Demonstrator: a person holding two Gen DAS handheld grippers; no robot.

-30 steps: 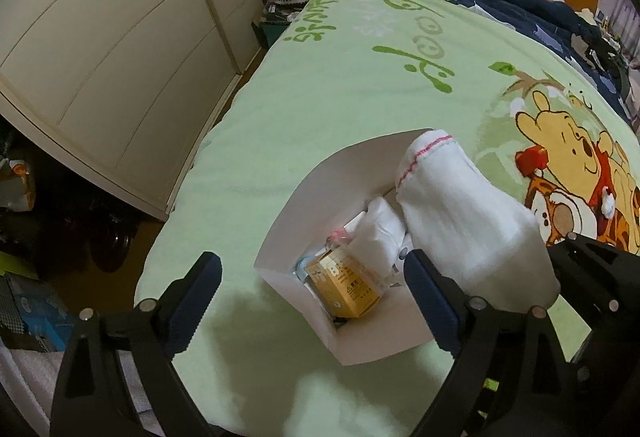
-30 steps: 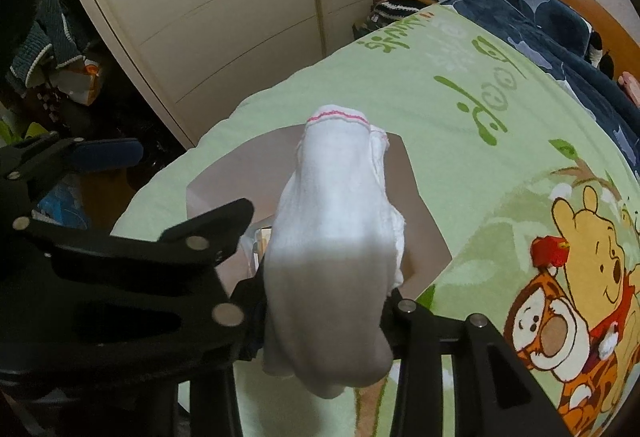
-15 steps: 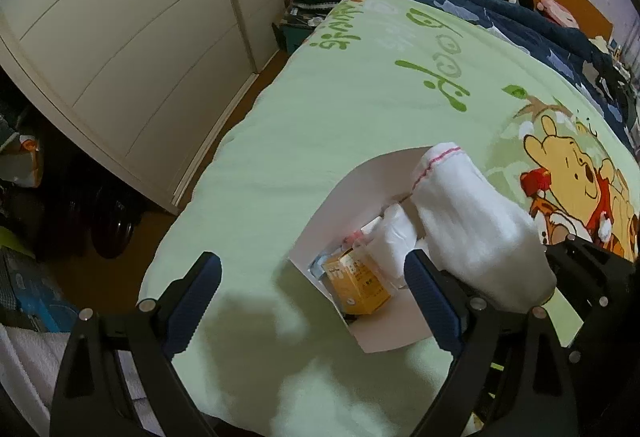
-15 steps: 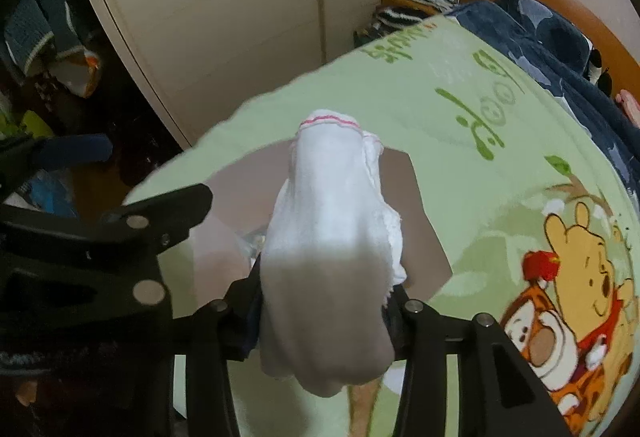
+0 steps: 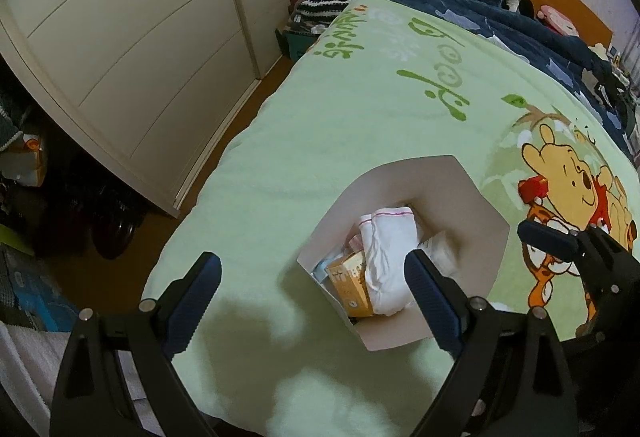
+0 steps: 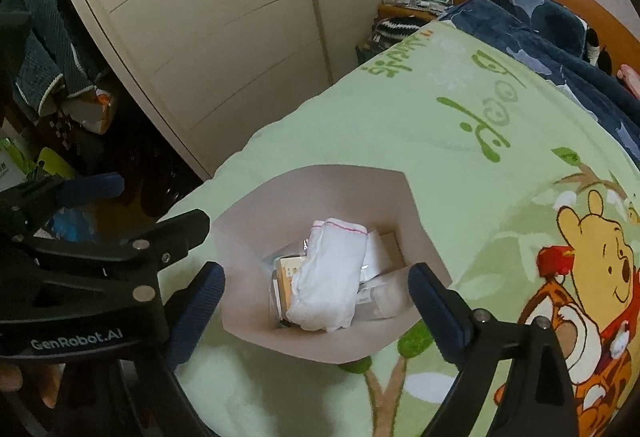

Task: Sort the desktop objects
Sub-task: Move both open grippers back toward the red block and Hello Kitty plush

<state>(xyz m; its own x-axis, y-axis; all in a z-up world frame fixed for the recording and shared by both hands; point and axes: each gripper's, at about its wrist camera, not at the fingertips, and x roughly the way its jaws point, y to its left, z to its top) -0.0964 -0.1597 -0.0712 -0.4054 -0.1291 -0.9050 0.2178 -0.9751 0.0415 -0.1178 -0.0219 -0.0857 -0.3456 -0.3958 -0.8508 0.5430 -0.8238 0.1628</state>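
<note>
White cloth, a folded sock (image 5: 384,257) with a pink-stitched cuff, was seen in the left wrist view lying inside the open paper box (image 5: 460,189), draped over an orange carton (image 5: 350,285) and other small packets. The box was set on the green blanket (image 5: 360,117), its flaps spread wide, probably so that things could be dropped in from above. The left gripper (image 5: 312,277) was held above the near edge with its jaws spread wide and nothing between them; the sock lay at about two o'clock from its midpoint, just inside its right-hand finger. The other tool was glimpsed at three o'clock.

In the right wrist view the sock (image 6: 332,273) was found almost dead centre, at roughly twelve o'clock from the right gripper (image 6: 316,297), well below the fingertips. Its jaws were likewise fully parted and empty, apparently hovering over the box (image 6: 320,181). Whether more items were left outside could not be told.
</note>
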